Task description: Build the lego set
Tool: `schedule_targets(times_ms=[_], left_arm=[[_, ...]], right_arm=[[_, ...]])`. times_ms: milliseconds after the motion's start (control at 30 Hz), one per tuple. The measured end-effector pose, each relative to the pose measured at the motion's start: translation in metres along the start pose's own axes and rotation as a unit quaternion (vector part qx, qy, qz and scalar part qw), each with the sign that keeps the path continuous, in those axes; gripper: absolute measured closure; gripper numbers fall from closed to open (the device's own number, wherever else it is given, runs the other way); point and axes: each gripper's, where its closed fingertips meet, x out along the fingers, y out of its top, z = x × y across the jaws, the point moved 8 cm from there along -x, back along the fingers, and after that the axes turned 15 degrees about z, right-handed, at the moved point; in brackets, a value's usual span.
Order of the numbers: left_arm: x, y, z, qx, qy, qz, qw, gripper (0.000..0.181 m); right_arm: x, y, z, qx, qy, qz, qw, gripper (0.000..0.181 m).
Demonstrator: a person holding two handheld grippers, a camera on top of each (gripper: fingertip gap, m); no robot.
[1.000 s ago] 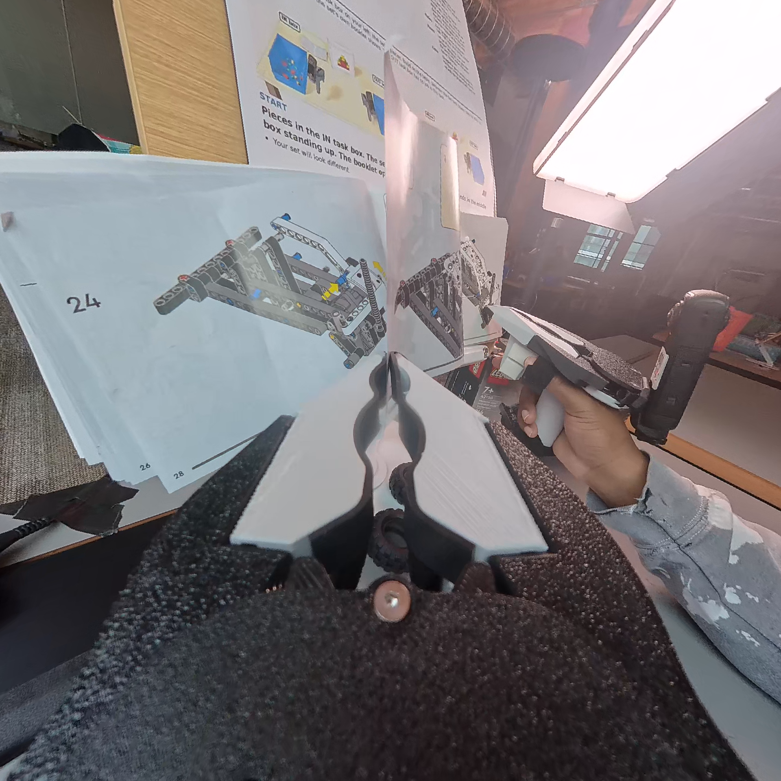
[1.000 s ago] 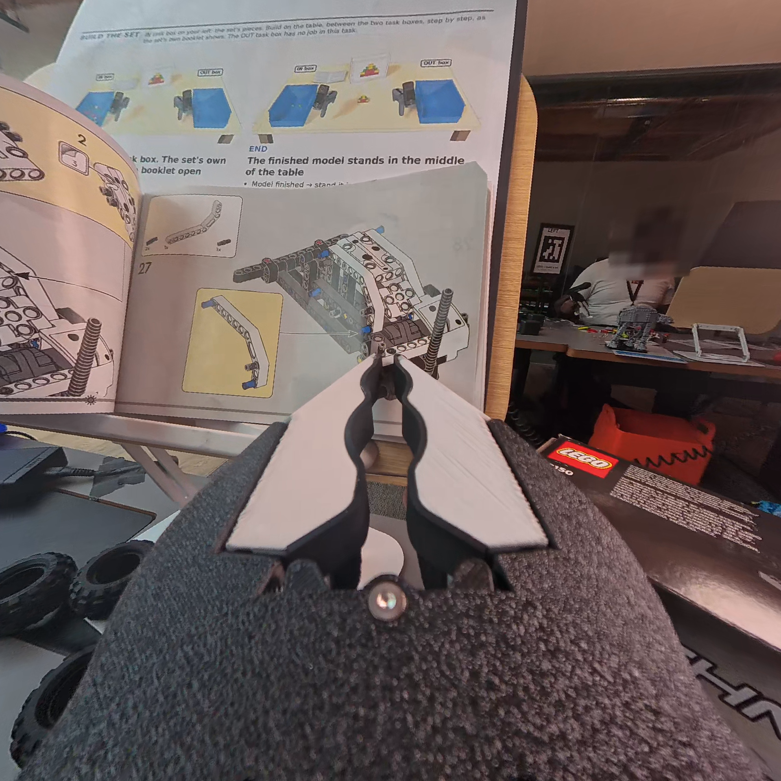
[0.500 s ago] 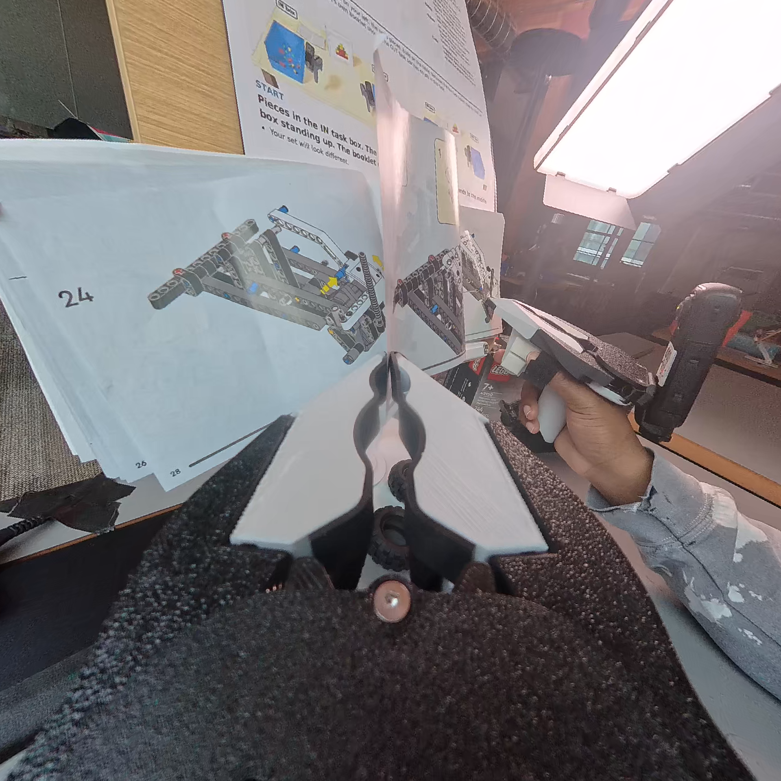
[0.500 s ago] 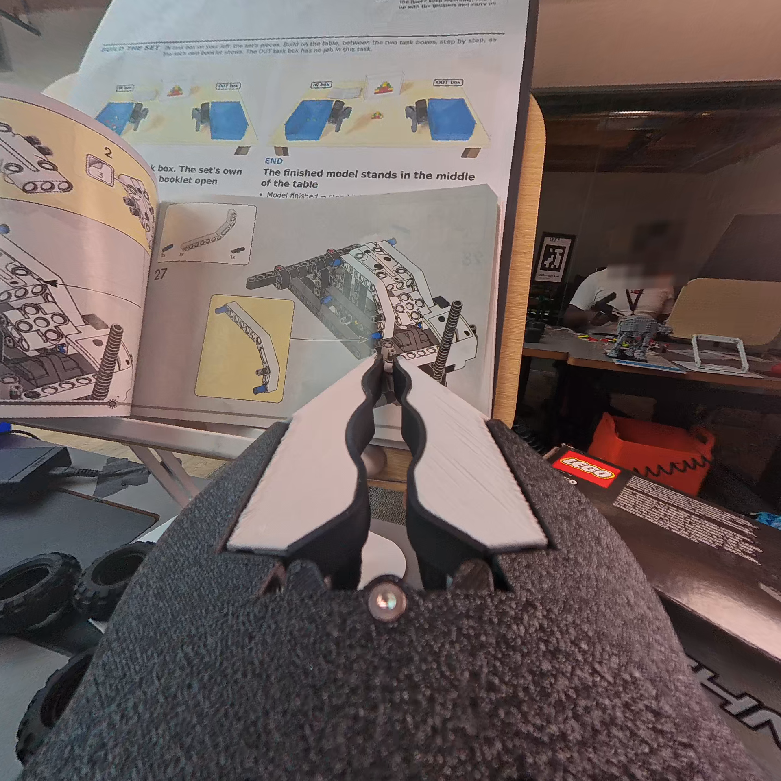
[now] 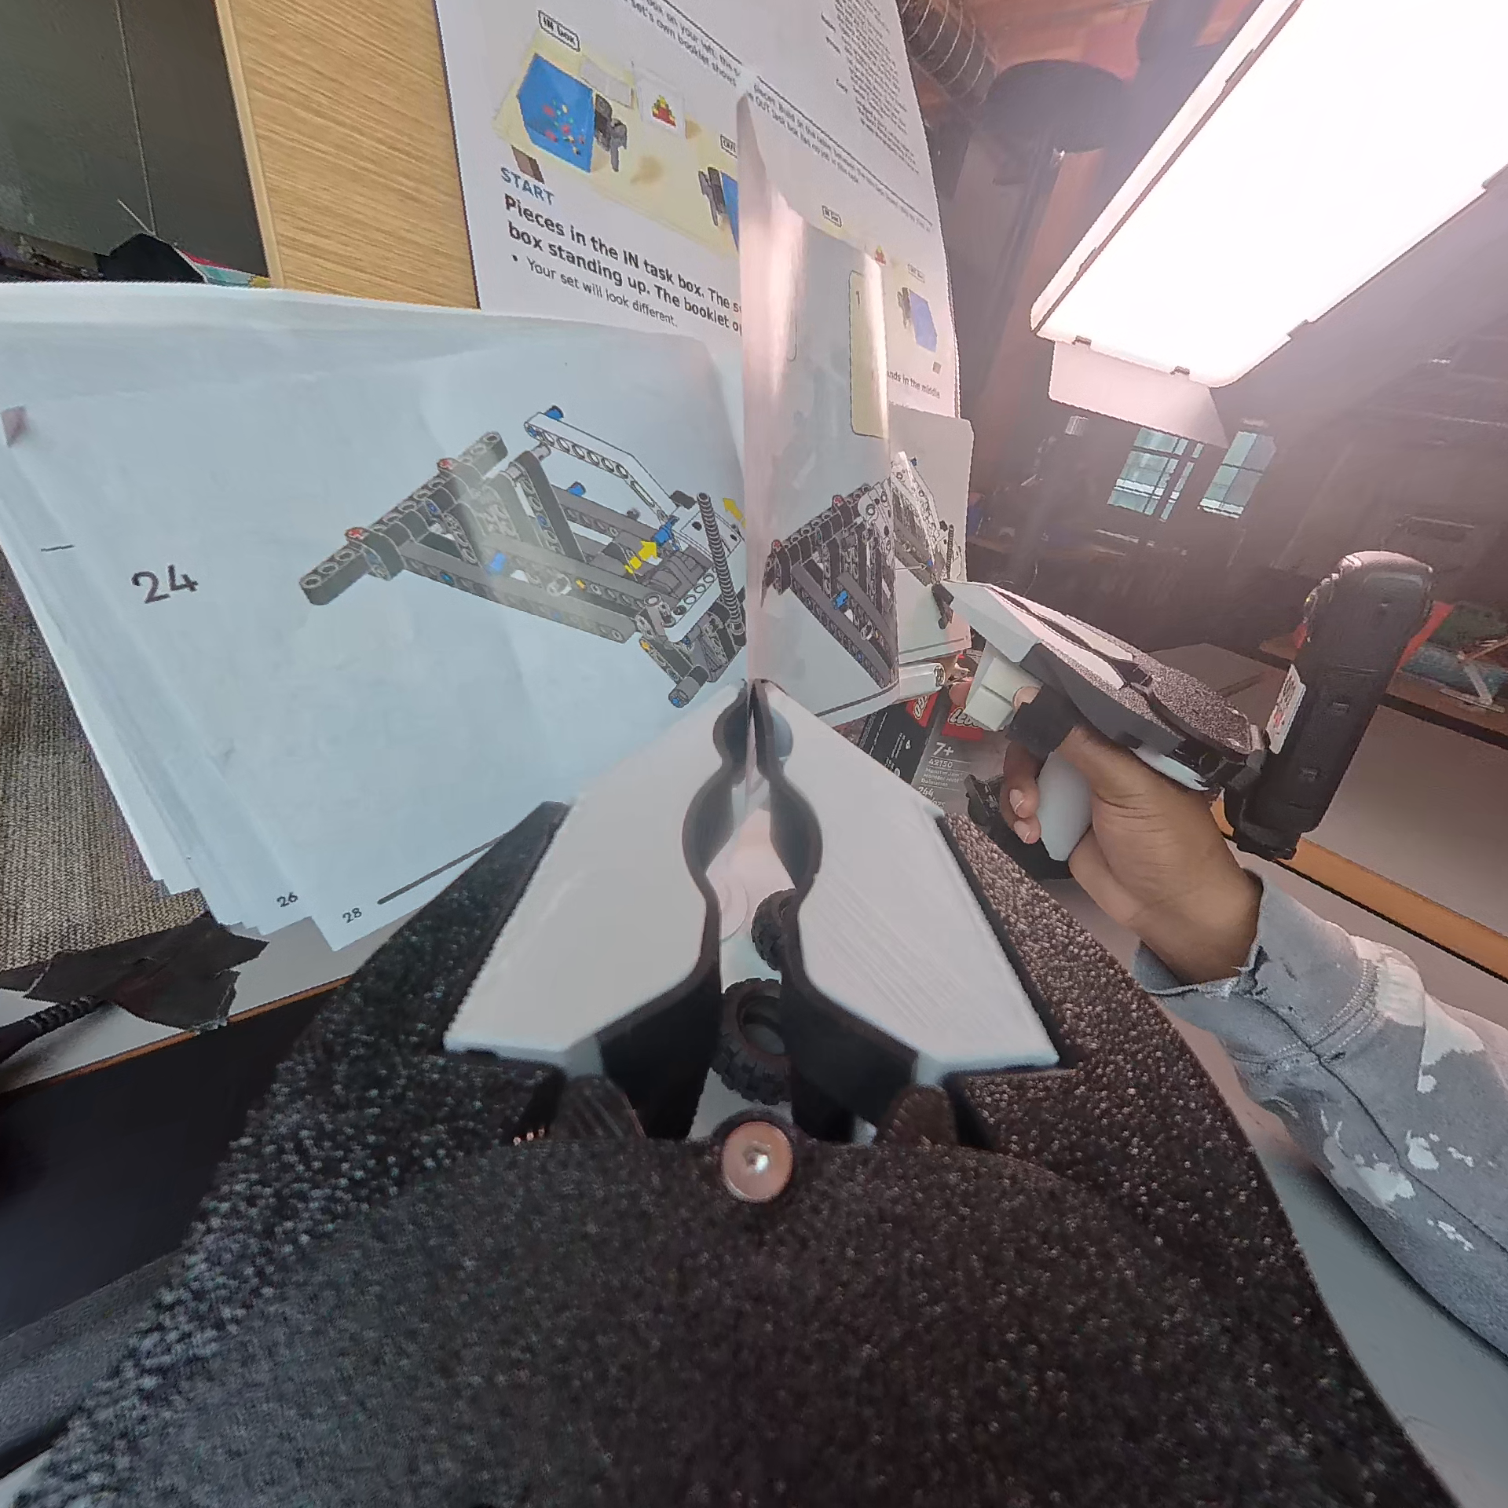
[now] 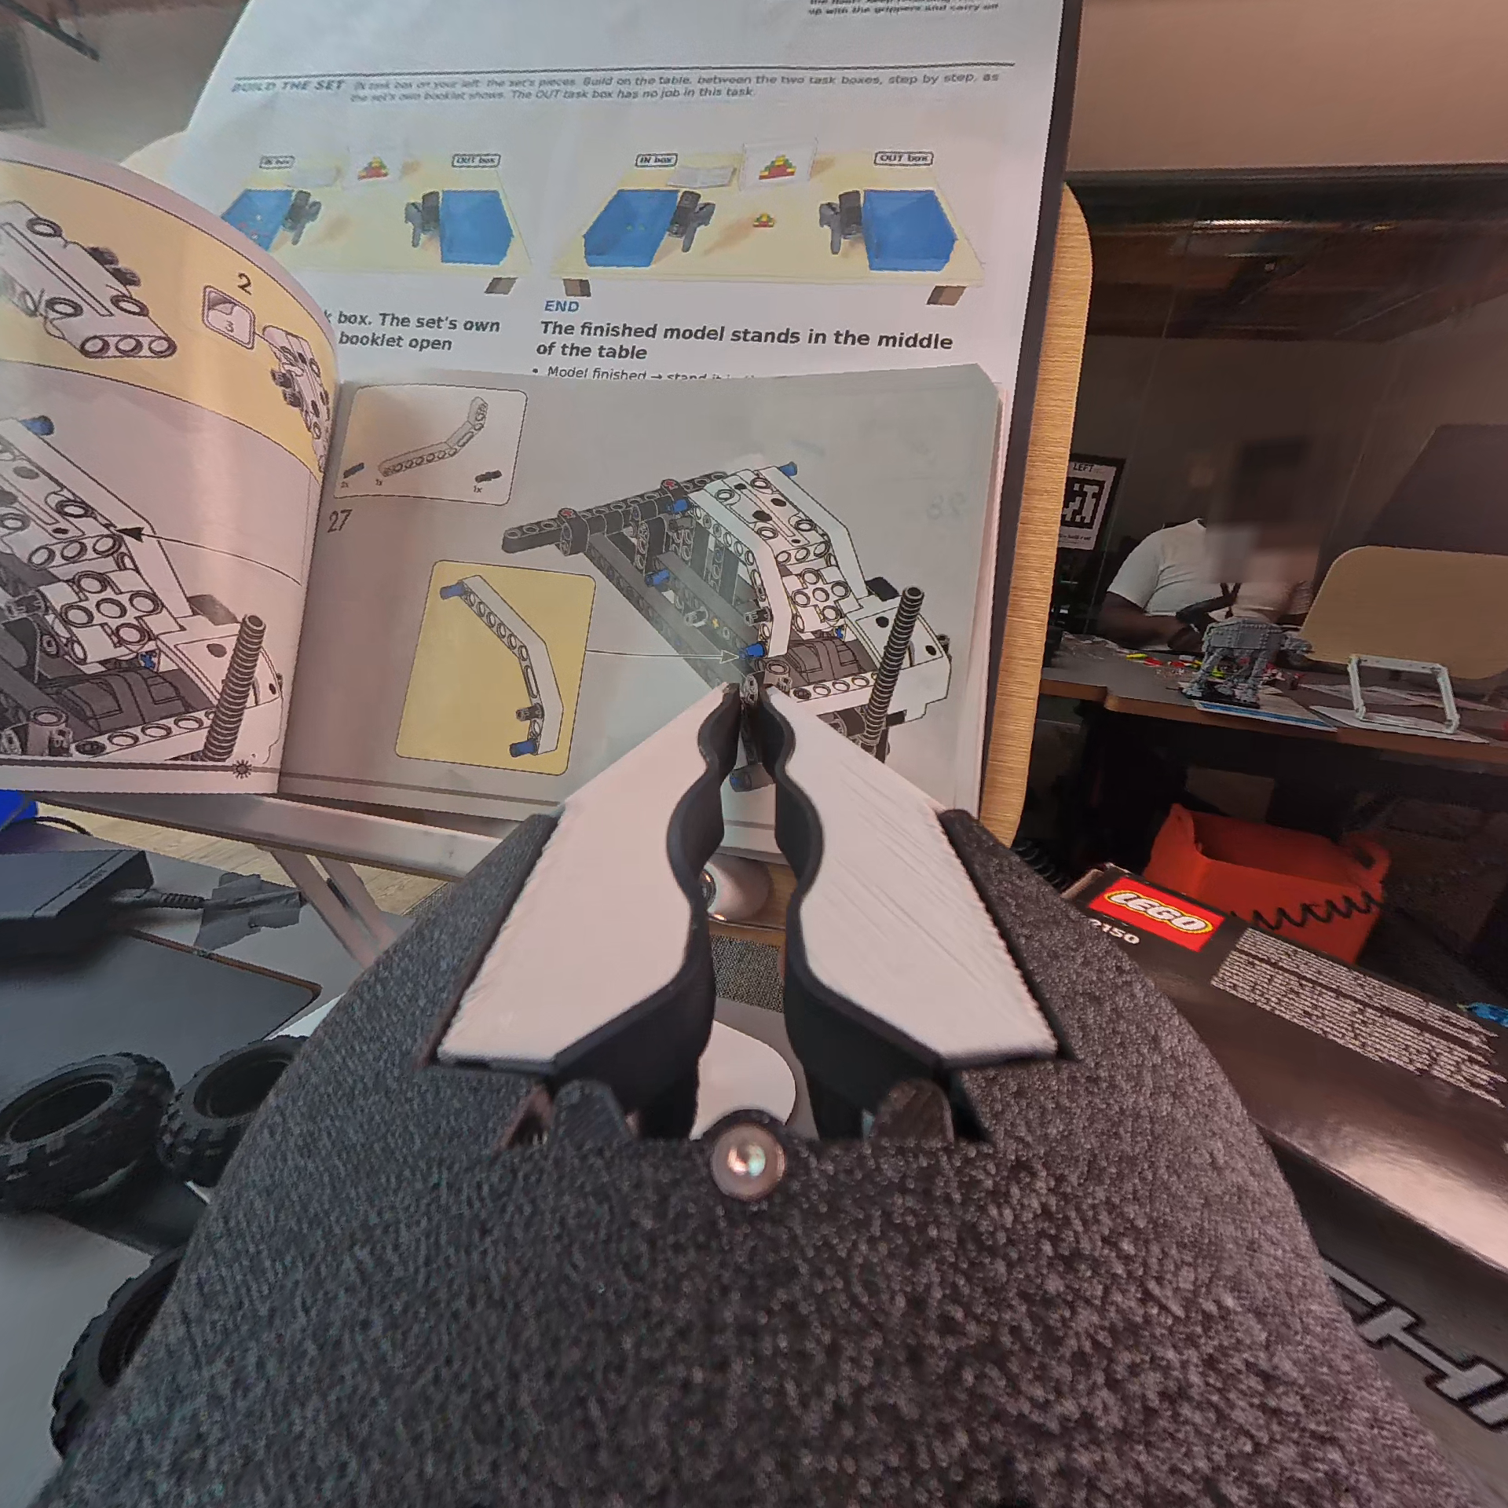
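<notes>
the left gripper (image 5: 752,708) is closed, pinching one upright page (image 5: 771,457) of the instruction booklet (image 5: 326,571). the right gripper (image 6: 747,694) is closed, its tips against the booklet's right-hand page (image 6: 653,587); whether it grips anything cannot be told.

The open booklet (image 5: 326,653) carries printed step and page numbers beside its build drawings, seen too in the right wrist view (image 6: 653,571). Behind it stands a white sheet (image 6: 734,245) with bold headings, small captions and tagged pictures of blue boxes. To the right, a black box (image 6: 1306,1020) bears a red brand logo, a number and fine print, and a far square sign (image 6: 1089,502) seems to be a coded marker.
</notes>
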Motion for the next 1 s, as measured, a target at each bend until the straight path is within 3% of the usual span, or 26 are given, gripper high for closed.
schedule_targets(times_ms=[533,633,700,833,900,1000], left_arm=[[0.001,0.001,0.004,-0.003,-0.007,0.0,1.0,0.181],[0.002,0.006,0.011,-0.02,-0.021,0.01,1.0,0.181],[0.003,0.012,0.017,-0.04,-0.034,0.018,0.998,0.181],[0.005,0.018,0.029,-0.079,-0.058,0.026,0.995,0.181],[0.009,0.016,0.043,-0.1,-0.09,0.022,0.991,0.181],[0.015,0.009,0.07,-0.103,-0.166,-0.017,0.981,0.175]], right_arm=[[-0.001,0.011,-0.008,0.004,0.022,0.027,0.999,0.175],[-0.01,0.028,-0.035,-0.005,0.16,0.116,0.98,0.158],[-0.017,0.031,-0.053,-0.049,0.245,0.128,0.96,0.135],[-0.021,0.032,-0.082,-0.187,0.27,0.132,0.935,0.086],[-0.02,0.037,-0.093,-0.24,0.224,0.155,0.932,0.089],[-0.022,0.05,-0.093,-0.261,0.151,0.193,0.934,0.121]])
